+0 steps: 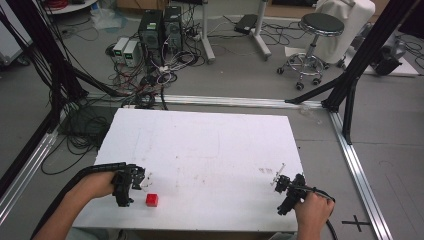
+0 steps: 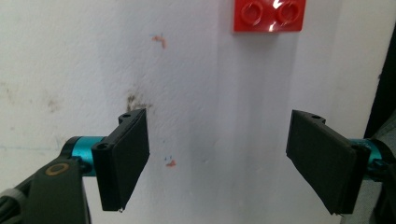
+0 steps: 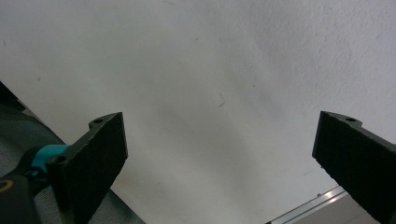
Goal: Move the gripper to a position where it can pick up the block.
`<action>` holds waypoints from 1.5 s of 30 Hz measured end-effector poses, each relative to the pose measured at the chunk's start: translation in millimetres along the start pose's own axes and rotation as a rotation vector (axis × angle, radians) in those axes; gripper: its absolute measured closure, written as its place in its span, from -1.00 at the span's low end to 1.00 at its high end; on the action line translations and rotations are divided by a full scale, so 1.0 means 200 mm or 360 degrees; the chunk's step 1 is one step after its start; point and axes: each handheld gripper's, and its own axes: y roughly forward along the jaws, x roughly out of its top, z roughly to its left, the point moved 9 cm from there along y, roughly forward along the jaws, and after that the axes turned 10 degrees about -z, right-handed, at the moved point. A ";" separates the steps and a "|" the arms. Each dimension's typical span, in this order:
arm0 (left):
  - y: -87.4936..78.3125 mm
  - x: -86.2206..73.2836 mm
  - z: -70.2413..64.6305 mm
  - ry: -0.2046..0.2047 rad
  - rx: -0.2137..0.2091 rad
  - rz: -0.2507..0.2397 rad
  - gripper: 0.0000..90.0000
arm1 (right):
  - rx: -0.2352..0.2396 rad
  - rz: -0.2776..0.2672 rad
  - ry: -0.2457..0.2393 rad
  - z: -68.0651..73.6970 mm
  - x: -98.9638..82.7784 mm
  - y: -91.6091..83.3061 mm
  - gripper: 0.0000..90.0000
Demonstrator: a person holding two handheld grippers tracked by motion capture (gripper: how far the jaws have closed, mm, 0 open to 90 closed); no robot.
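A small red brick (image 1: 152,200) with two studs lies on the white table (image 1: 210,150) near its front left. In the left gripper view the red brick (image 2: 269,15) sits at the top edge, beyond the jaws. My left gripper (image 1: 141,181) hovers just left of the brick, open, with nothing between its fingers (image 2: 122,158). My right gripper (image 1: 278,181) is near the table's front right corner, also open and empty, its fingers (image 3: 95,163) wide apart over bare white tabletop.
The tabletop carries faint smudges and red marks (image 2: 159,41). Beyond the table stand computer towers (image 1: 160,30) with tangled cables, a round stool (image 1: 315,40), and black frame posts (image 1: 360,55). An aluminium rail (image 1: 360,170) runs along the right side.
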 end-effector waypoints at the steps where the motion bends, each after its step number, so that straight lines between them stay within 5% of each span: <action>1: 0.01 0.02 -0.01 0.0011 -0.0009 -0.0002 -0.52 | -0.0002 -0.0001 0.0007 0.00 0.00 0.00 -0.95; 23: 0.11 0.19 -0.07 0.0098 -0.0113 0.0015 -0.52 | -0.0001 -0.0009 -0.0003 0.00 0.01 0.00 -0.95; 45: 0.17 0.24 -0.08 0.0017 -0.0132 0.0010 -0.51 | 0.0006 -0.0015 -0.0002 0.00 0.01 0.01 -0.95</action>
